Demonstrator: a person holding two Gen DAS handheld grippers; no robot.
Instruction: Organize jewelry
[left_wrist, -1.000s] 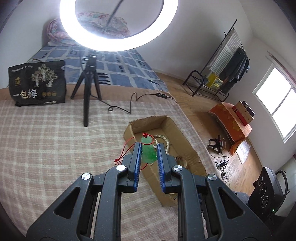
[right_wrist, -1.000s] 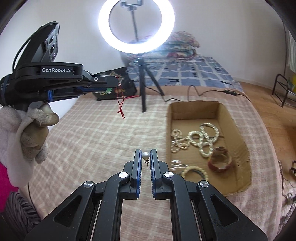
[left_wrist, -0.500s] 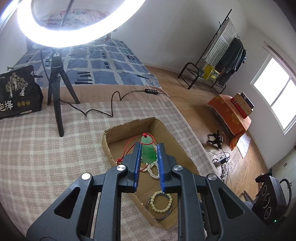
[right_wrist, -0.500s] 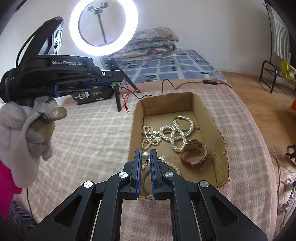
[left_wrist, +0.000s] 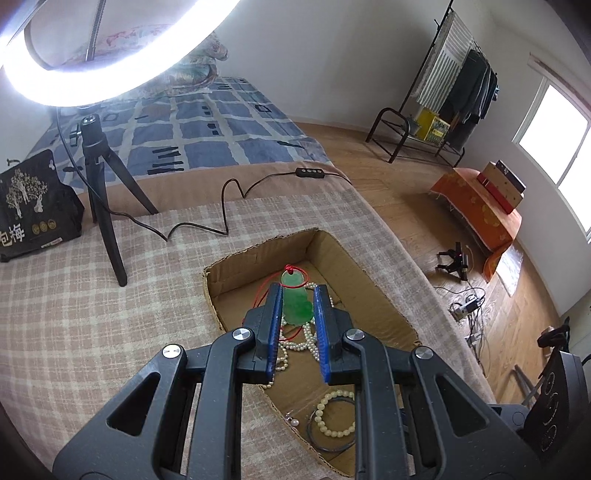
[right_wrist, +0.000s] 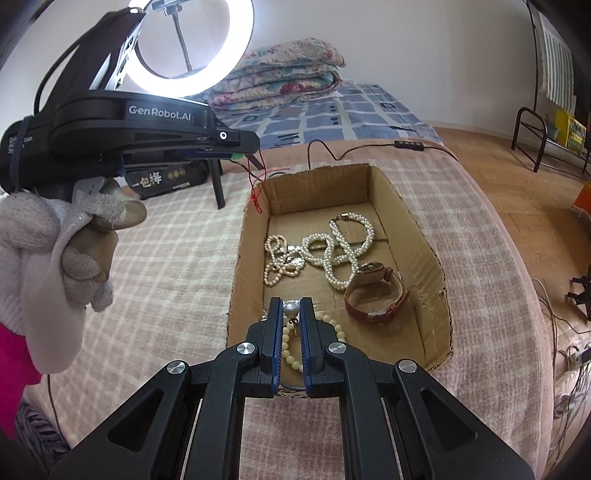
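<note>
An open cardboard box (left_wrist: 373, 280) (right_wrist: 424, 236) lies on a checked bedspread. My left gripper (left_wrist: 297, 290) is shut on a green jade pendant (left_wrist: 295, 301) and hovers over the box; its red cord (right_wrist: 256, 184) dangles at the box's far left corner. My right gripper (right_wrist: 291, 303) is shut on a pearl earring (right_wrist: 290, 309) above the box's near end. Inside lie pearl necklaces (right_wrist: 332, 251), a brown-strapped watch (right_wrist: 376, 291) and a cream bead bracelet (left_wrist: 334, 413) (right_wrist: 314, 332).
A ring light on a black tripod (left_wrist: 101, 192) stands on the bed, its cable (left_wrist: 225, 206) trailing behind the box. A black printed bag (left_wrist: 33, 206) sits at the left. A gloved hand (right_wrist: 55, 251) holds the left gripper. The bed edge drops to wooden floor on the right.
Both grippers have moved in over the box and sunk a little. The pendant, earlier above the bedspread left of the box, now hangs over it. Both grips are unchanged.
</note>
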